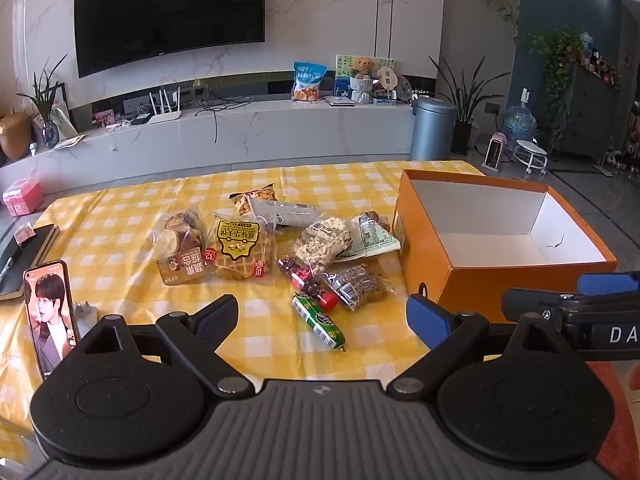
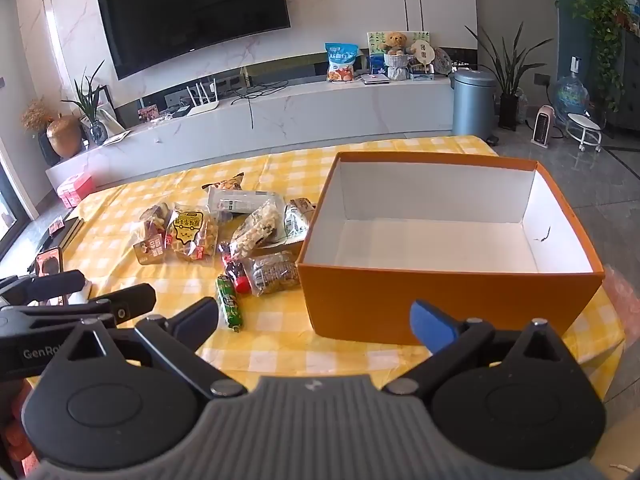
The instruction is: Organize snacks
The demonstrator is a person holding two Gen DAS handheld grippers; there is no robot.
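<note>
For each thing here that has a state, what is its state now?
orange box: open, empty
left gripper: open, holding nothing
right gripper: open, holding nothing
phone: screen on, propped upright
television: screen dark
snack packets: sealed, lying on the cloth beside the box

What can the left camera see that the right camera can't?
Only the left camera shows the whole phone with its picture lit up, plus the notebook beside it; the right camera catches just a corner of the phone. Only the right camera shows the full white floor of the orange box and the gold vase in full. Both show the snack pile, with the waffle pack and green sausage, the yellow checked cloth, the TV, and both tools wide open and empty: left tool, right tool.
</note>
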